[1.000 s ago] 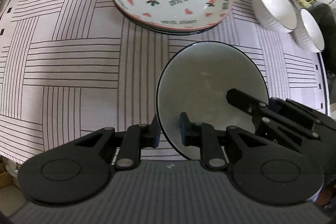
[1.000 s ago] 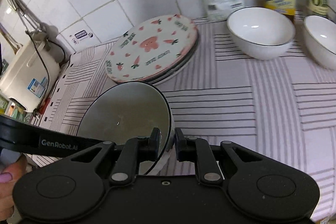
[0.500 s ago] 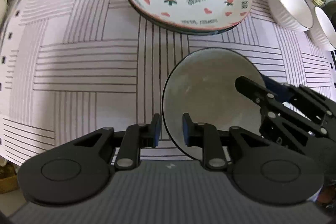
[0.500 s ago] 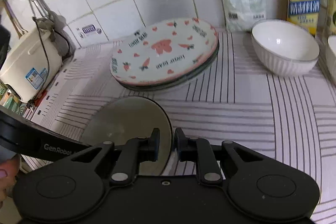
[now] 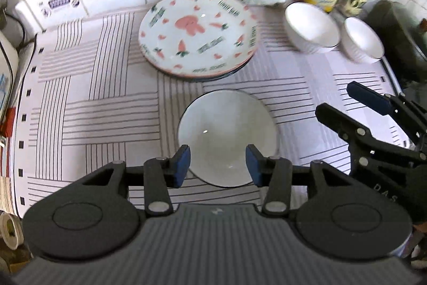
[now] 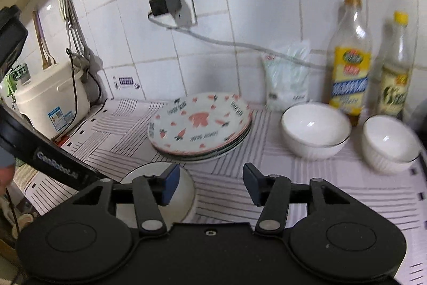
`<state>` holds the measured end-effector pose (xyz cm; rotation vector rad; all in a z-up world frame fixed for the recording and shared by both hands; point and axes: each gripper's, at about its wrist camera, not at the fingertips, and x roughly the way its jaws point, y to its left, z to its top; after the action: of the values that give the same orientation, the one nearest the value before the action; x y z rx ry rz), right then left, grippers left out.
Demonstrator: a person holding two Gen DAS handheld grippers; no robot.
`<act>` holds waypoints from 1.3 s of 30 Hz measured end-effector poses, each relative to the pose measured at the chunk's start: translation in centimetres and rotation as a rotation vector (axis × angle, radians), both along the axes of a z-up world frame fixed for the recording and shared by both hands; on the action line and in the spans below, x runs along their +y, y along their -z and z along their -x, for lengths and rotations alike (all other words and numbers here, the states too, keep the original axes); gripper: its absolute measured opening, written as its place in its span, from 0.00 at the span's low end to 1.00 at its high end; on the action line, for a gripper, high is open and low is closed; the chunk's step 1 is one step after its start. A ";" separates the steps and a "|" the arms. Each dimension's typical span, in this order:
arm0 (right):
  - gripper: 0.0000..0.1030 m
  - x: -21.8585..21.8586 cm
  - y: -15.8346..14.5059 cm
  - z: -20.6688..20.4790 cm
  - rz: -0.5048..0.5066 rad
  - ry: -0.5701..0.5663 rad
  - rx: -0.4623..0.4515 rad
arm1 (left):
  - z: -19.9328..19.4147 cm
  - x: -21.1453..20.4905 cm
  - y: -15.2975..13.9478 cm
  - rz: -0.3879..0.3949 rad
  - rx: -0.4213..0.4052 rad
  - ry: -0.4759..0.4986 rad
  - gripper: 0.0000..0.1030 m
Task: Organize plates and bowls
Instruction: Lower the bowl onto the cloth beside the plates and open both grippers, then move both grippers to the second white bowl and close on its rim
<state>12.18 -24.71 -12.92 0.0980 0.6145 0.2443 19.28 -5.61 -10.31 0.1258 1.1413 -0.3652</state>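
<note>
Resting free on the tabletop (image 5: 106,108) before the plate stack (image 5: 198,34), the bowl (image 5: 226,135) sits below both spread, empty tongs, left (image 5: 217,164) and right (image 6: 209,182); regrasping its thin rim off-centre could tip it.

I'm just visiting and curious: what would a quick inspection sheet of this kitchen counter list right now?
Surface: striped mat covering the counter.
Job's things: stack of carrot-print plates by the wall; near bowl upright on the mat, nothing gripping it; two white bowls at the right.
Clutter: two bottles and a white bag against the tiles.
Grippers: left gripper open above the near bowl; right gripper open, holding nothing.
Cables: plug adapter in a wall socket, its cord running along the tiles.
Surroundings: white tiled wall, white appliance, hanging utensils.
</note>
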 end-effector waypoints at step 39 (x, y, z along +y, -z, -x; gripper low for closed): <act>0.90 -8.2 8.6 -7.1 0.031 0.188 -0.065 | -10.1 -14.6 2.7 0.161 -0.045 0.027 0.69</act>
<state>19.29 -32.94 -21.52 0.1167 0.5400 0.0553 29.41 -20.16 -13.04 0.0078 1.0627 -0.4746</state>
